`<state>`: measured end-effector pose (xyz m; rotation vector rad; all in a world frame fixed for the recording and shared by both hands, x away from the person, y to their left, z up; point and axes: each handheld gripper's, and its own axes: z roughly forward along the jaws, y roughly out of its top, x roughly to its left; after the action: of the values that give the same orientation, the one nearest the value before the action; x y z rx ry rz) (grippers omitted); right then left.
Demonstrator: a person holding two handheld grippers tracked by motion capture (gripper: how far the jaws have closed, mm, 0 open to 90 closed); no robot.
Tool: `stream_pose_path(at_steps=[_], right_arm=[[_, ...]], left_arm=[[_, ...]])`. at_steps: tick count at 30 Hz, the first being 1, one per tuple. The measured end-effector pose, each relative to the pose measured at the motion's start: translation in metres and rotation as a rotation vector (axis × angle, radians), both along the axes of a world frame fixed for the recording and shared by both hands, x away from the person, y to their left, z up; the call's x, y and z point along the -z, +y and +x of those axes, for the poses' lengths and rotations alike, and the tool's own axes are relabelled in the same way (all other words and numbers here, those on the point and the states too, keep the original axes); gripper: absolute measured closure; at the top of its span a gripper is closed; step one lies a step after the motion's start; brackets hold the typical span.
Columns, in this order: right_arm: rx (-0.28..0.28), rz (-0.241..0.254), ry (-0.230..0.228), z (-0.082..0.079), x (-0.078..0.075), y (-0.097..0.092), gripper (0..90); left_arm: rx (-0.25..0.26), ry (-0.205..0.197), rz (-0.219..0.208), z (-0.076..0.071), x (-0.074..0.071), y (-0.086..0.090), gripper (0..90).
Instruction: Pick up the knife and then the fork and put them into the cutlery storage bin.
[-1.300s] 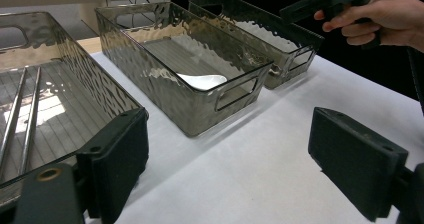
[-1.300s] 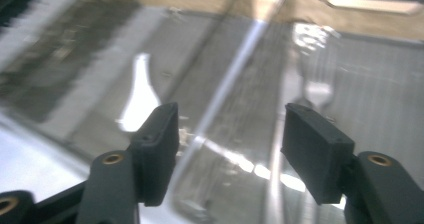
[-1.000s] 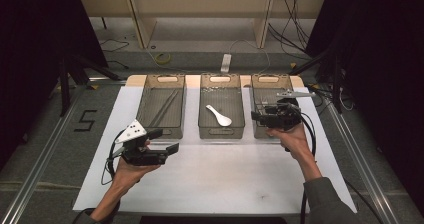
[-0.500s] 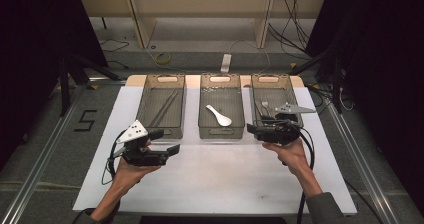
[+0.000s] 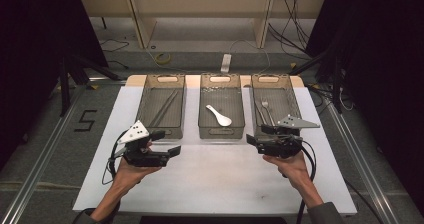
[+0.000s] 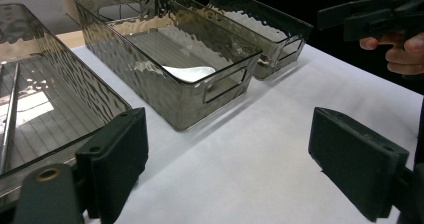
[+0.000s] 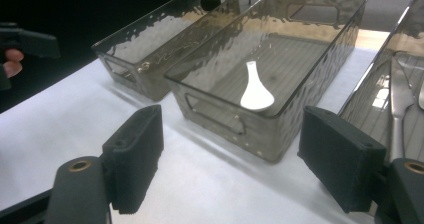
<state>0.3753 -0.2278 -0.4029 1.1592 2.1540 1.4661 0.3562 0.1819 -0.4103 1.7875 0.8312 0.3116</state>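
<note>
Three smoky clear bins stand in a row on the white table top (image 5: 210, 184). Chopsticks (image 5: 164, 109) lie in the left bin (image 5: 141, 104). The middle bin (image 5: 221, 134) holds a white spoon (image 5: 220, 116), and the right bin (image 5: 297, 101) holds metal cutlery (image 5: 265, 110). My left gripper (image 5: 172, 151) hovers in front of the left bin, open and empty (image 6: 230, 159). In front of the right bin, my right gripper (image 5: 250, 140) points left. Its jaws have just been opening, and nothing is between them (image 7: 235, 164).
A broad strip of bare white table lies between the bins and the near edge. Dark floor, metal rails and cables surround the table. A wooden shelf frame (image 5: 200, 9) stands behind it.
My right hand has drawn back from above the right bin toward the near side and sunk a little, and its jaws stand wider. The left hand has stayed put.
</note>
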Motion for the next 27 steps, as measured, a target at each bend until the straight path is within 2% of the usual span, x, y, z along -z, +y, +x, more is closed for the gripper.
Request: stream_pose_path(at_steps=[8,10,19,27], right_arm=[[-0.029,0.016,-0.019,-0.022,0.009,0.001,24.4],[-0.030,0.008,-0.029,-0.026,0.011,0.001,23.7],[-0.031,0.005,-0.050,-0.037,0.020,-0.003,22.2],[-0.015,0.002,-0.037,-0.045,0.025,-0.007,21.3]], left_arm=[[0.008,0.002,0.001,0.000,0.000,-0.001,15.5],[0.008,0.003,-0.003,-0.001,0.000,-0.001,15.5],[0.022,0.000,0.004,-0.001,0.000,-0.001,15.5],[0.031,0.003,0.014,-0.002,0.000,-0.002,15.5]])
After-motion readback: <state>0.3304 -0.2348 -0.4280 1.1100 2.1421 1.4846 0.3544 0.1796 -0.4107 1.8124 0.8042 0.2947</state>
